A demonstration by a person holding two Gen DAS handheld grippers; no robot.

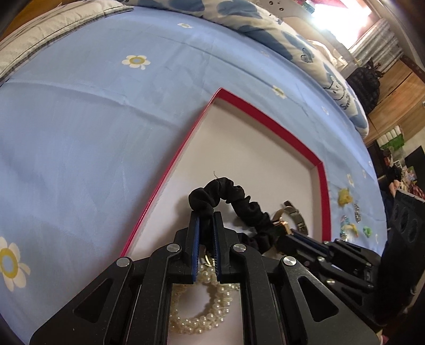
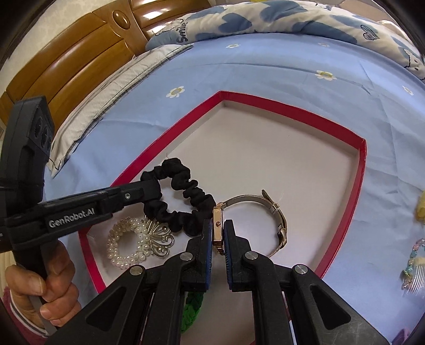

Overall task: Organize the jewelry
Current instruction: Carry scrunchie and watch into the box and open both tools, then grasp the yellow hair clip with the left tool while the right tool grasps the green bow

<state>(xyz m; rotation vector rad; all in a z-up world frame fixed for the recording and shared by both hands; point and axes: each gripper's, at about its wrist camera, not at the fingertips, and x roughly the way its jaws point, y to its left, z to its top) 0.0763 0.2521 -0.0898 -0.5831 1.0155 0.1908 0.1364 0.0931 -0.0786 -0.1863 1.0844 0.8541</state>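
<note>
A shallow red-rimmed tray [image 1: 170, 164] [image 2: 360, 169] with a white floor lies on the blue bedsheet. My left gripper [image 1: 206, 215] [image 2: 155, 187] is shut on a black scrunchie [image 1: 233, 196] [image 2: 183, 201] above the tray. My right gripper [image 2: 218, 225] [image 1: 292, 234] is shut on the gold case of a wristwatch [image 2: 218, 231] [image 1: 292, 215], whose mesh band curves to the right. A pearl bracelet [image 1: 209, 300] [image 2: 124, 244] and a silver butterfly brooch [image 2: 159, 236] lie in the tray's near left corner.
Loose hair clips and trinkets [image 1: 350, 212] [image 2: 414, 260] lie on the sheet to the right of the tray. A green braided band [image 2: 194, 302] shows under my right gripper. A pillow [image 2: 106, 100], a heart-print quilt [image 2: 292, 21] and the wooden headboard [image 2: 66, 61] are behind.
</note>
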